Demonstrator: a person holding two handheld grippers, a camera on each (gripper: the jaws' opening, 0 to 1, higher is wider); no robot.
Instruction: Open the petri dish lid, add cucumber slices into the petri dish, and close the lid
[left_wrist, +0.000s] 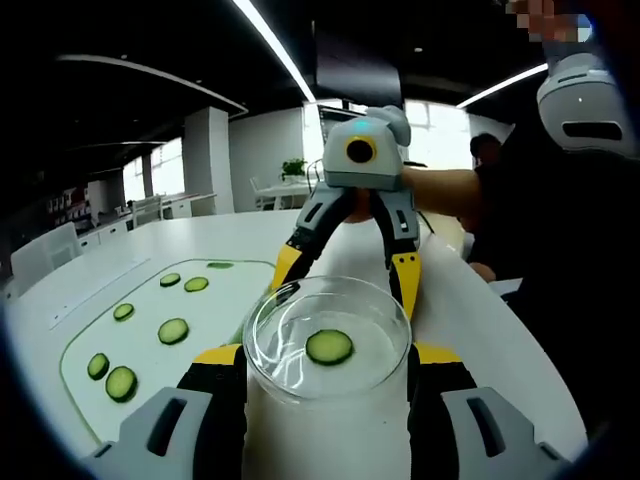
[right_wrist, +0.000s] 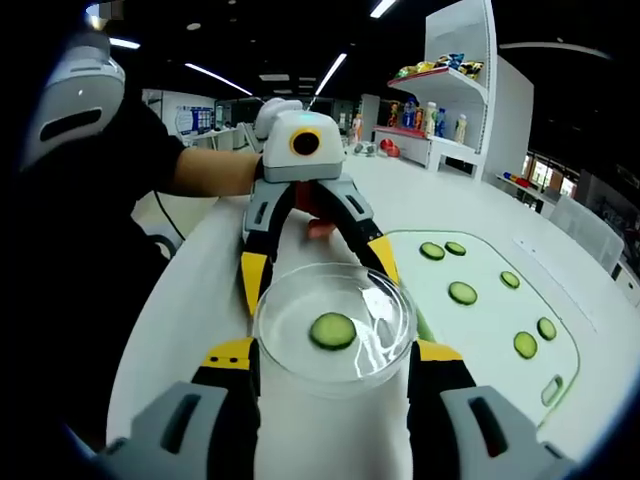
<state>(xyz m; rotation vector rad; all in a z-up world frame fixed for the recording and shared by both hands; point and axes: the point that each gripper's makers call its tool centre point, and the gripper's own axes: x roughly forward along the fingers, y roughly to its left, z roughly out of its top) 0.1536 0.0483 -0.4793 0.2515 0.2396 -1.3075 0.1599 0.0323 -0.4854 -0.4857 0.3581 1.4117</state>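
Closing-the-lid stage, by the look of it. Seen in the left gripper view: clear petri dish (left_wrist: 268, 352) lifted off the white table (left_wrist: 480, 320), one cucumber slice (left_wrist: 329, 346) lying flat inside, about centre. Cannot tell whether the lid is already seated or held just above the base, being clear on clear with no visible seam.

Clamped on the dish from the near side by left gripper (left_wrist: 328, 355), yellow-tipped jaws hard against opposite sides of the wall. Met from the far side by right gripper (left_wrist: 347, 275), jaws spread to dish width and apparently touching the rim. Gripping rather than open, judged from contact on both. Same pairing confirmed in the right gripper view: right gripper (right_wrist: 332, 352) flanking the dish (right_wrist: 275, 335), left gripper (right_wrist: 318, 268) opposite, slice (right_wrist: 332, 330) in the middle.

Off to the side, flat on the table: green-edged mat (left_wrist: 150, 375) with loose slices (left_wrist: 173, 331) spread across it, well apart from the dish.

Next, probably: press lid level onto base, keep both halves square to avoid jamming, then set down gently so as not to tip the slice. Alternatively, if more slices wanted, free one gripper first.
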